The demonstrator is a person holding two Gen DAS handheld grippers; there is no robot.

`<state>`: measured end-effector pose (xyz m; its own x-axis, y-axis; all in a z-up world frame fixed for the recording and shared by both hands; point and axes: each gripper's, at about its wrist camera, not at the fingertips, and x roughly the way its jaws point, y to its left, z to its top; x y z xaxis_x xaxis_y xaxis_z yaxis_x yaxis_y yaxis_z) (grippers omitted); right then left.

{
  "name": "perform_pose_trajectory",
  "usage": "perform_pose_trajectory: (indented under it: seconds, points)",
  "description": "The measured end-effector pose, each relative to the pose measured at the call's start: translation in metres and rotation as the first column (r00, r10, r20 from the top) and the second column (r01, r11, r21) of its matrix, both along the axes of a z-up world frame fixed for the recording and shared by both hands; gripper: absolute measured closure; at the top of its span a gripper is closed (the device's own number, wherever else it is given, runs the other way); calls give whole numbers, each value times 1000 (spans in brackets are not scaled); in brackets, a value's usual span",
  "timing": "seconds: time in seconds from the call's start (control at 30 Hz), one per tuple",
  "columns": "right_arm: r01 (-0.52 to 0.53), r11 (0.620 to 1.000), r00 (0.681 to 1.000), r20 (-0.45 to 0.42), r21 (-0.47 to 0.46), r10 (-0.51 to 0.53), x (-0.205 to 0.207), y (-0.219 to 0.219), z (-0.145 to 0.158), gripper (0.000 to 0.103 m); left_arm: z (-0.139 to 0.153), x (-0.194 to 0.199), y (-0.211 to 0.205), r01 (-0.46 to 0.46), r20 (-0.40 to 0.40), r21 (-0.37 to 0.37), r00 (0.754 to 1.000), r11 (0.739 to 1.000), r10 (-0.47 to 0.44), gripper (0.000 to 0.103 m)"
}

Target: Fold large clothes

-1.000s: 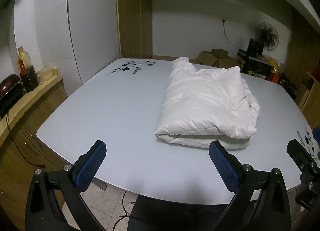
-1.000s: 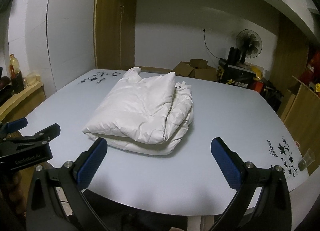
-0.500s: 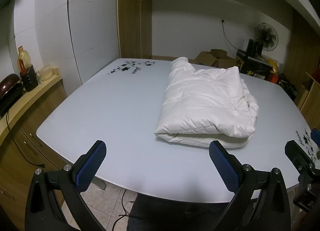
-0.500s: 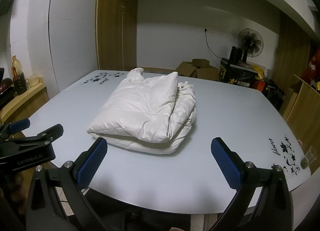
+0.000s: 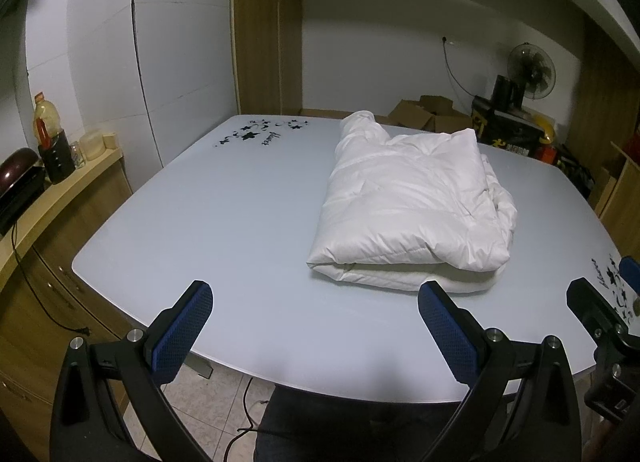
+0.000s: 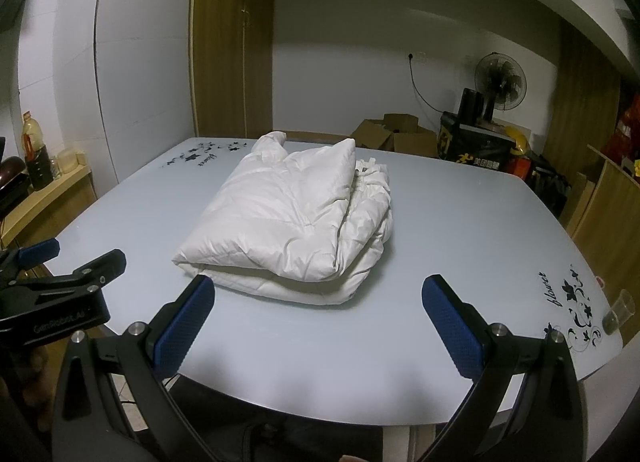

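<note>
**White quilted bundle ahead of both tools, neither touching it**

White padded garment [image 5: 412, 205] — folded into a thick, layered bundle, lying on the pale desk [image 5: 224, 221] well forward of both tools. Seen from the left tool [image 5: 316, 326]: bundle off to the front-right, near folded edge just past the right-hand blue pad, long axis running away toward the far desk edge, a sleeve-like end poking out at the back. Left tool spread wide, blue pads well apart, nothing between them, hovering over the near desk rim.

Seen from the right tool [image 6: 320, 314]: bundle [image 6: 292, 221] front and slightly left, its loose layered edges facing the right side. Right tool likewise gaping wide — empty, clear of cloth and desk. Judged nearly finished, or finished; of the two, right tool seemingly better placed for those loose edges, should any tidying be needed.
</note>
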<state>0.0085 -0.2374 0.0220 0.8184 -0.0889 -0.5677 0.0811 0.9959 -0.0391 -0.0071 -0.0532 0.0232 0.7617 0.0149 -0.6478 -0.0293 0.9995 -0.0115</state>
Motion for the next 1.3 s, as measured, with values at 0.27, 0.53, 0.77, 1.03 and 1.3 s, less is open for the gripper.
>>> perform_pose_trajectory:
  seconds: [0.27, 0.53, 0.77, 1.03, 1.3]
  points:
    - [1, 1000, 1000, -3, -1, -1, -3, 3, 1, 0, 0, -1, -1, 2, -1, 0, 1000, 1000, -2, 0]
    - [1, 1000, 1000, -7, -4, -1, -3, 3, 1, 0, 0, -2, -2, 1, -2, -1, 1000, 1000, -1, 0]
    - [2, 1000, 1000, -8, -3, -2, -3, 5, 1, 0, -3, -2, -2, 6, -7, -3, 1000, 1000, -6, 0]
    - [-3, 1000, 1000, -11, -4, 3, -4, 3, 1, 0, -2, -3, 0, 9, 8, 0, 1000, 1000, -9, 0]
    - [-2, 1000, 1000, -13, -5, 2, -3, 4, 1, 0, -1, 0, 3, 15, -11, -19, 1000, 1000, -15, 0]
